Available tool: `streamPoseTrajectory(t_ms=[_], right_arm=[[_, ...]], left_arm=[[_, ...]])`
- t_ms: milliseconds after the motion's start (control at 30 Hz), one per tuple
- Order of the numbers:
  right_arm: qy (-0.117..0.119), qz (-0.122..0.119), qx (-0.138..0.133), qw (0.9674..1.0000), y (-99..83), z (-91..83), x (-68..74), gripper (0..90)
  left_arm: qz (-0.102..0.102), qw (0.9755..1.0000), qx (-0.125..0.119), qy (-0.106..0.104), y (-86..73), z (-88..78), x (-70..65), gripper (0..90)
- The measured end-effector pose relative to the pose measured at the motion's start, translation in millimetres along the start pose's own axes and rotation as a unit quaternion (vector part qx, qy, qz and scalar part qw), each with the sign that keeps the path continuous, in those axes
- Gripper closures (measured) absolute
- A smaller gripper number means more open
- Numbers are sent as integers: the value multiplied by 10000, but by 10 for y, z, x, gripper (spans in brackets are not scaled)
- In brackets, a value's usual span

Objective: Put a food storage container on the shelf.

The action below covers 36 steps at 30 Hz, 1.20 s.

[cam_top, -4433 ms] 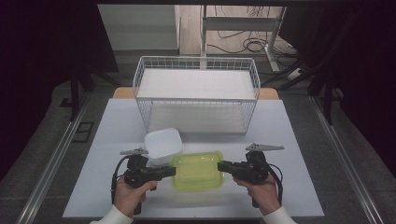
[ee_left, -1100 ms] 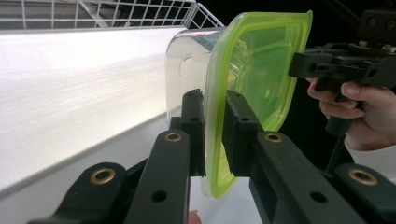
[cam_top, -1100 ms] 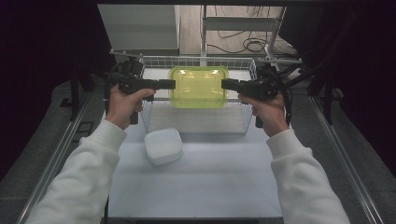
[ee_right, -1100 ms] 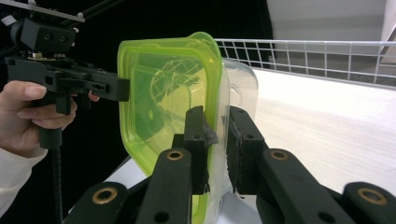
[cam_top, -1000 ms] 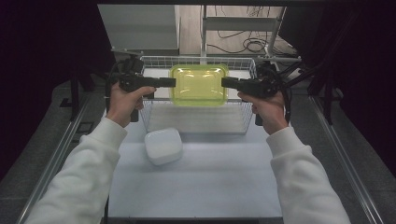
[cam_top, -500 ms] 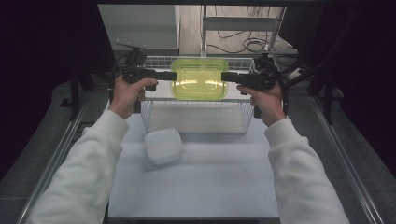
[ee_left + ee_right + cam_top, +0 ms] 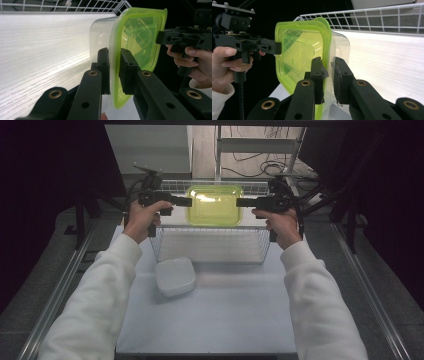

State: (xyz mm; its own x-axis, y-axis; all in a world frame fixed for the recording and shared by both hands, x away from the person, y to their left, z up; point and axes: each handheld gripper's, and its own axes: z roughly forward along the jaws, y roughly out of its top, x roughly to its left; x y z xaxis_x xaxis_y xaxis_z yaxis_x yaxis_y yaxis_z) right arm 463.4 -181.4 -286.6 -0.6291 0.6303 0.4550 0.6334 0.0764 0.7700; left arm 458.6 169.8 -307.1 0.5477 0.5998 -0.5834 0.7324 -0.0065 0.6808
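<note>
A clear plastic food container with a lime-green lid (image 7: 214, 205) hangs between the two grippers, above the white wire basket (image 7: 212, 245). The left gripper (image 7: 186, 201) has its jaws clamped on the container's lid rim at one end, and the right gripper (image 7: 241, 202) pinches the opposite rim. The container looks empty. A white rounded-square lid (image 7: 174, 276) lies on the table below the left gripper, just in front of the basket.
</note>
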Motion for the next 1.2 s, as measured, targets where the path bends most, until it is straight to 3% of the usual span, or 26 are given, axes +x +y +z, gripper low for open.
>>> streamPoseTrajectory(t_ms=[167, 300, 367, 700, 733, 833, 1000, 1167, 1200], right_arm=[[-142, 66, 99, 9998, 4, 77, -55, 789], [-125, 284, 143, 9994, 4, 125, -151, 787], [-119, 512, 179, 9985, 10, 178, -232, 779], [-140, 835, 147, 9963, 40, 311, -363, 739], [-139, 996, 176, 9948, 52, 343, -400, 730], [-188, 1236, 214, 9919, 67, 394, -447, 715], [-228, 1510, 172, 9881, 69, 434, -487, 708], [-272, 1477, 137, 9886, 64, 433, -473, 680], [-366, 1381, 126, 9897, 63, 432, -462, 631]], left_arm=[[-126, 9997, 115, 157, 15, 88, 69, 802], [-232, 9997, 44, 49, 40, 125, 111, 805], [-311, 9995, 57, 40, 72, 150, 143, 803], [-748, 9972, 28, -27, 152, 273, 306, 764], [-891, 9960, 29, -13, 167, 313, 348, 760], [-1034, 9946, 8, -17, 173, 363, 406, 742], [-1033, 9946, -65, -26, 167, 391, 440, 719], [-985, 9951, -74, 21, 163, 391, 428, 700], [-883, 9958, -121, 205, 159, 385, 406, 661]])
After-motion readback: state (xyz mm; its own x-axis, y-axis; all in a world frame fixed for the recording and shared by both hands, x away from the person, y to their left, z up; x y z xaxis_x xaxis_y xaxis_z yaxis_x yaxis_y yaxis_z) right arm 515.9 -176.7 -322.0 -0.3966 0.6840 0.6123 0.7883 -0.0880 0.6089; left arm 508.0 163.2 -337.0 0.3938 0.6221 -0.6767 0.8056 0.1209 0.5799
